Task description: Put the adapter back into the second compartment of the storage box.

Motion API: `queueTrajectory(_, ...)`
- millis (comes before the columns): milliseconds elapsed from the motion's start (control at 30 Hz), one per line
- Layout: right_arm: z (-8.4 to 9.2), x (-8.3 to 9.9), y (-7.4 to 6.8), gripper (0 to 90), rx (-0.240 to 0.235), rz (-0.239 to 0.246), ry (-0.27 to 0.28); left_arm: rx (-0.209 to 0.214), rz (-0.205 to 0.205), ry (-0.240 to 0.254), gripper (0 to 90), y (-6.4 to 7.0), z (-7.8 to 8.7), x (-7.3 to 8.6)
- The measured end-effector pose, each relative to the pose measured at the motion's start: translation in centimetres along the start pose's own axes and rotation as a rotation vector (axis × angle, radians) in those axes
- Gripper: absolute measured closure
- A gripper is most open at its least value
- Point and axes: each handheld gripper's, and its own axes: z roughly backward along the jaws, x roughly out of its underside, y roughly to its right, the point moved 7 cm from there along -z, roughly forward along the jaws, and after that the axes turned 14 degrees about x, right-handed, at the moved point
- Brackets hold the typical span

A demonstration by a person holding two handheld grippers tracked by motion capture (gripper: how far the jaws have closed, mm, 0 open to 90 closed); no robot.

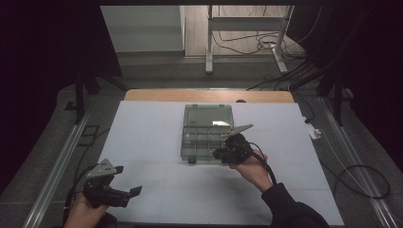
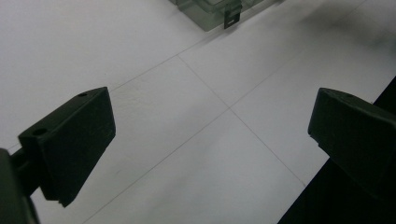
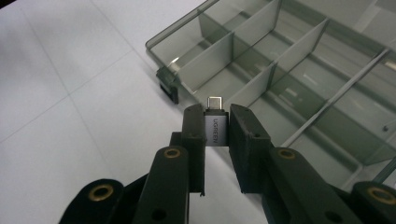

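A small silver USB adapter (image 3: 215, 127) with a plug tip sits clamped between the black jaws of my right gripper (image 3: 216, 122), held just over the near edge of a clear grey compartment box (image 3: 299, 70). From above, the right gripper (image 1: 227, 148) hovers at the front right of the open box (image 1: 207, 133), whose lid lies flat behind it. My left gripper (image 1: 127, 192) rests near the table's front left corner, jaws wide apart with nothing between them. Its own view looks across the white mat to one front latch of the box (image 2: 231, 16).
The box has several divided compartments that look bare. A white mat (image 1: 157, 142) covers the table, with a wooden strip (image 1: 142, 95) at its far edge. Cables lie on the floor beyond and to the right. Metal rails (image 1: 57, 166) flank the table.
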Motion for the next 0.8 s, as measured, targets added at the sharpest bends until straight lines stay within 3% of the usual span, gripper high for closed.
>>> queueTrajectory(800, -2.6, -2.4, 1.1, 75.4, 0.043, -0.026, 0.022, -0.004, 0.006, 0.000, 1.6, -0.1, -0.1, 0.0)
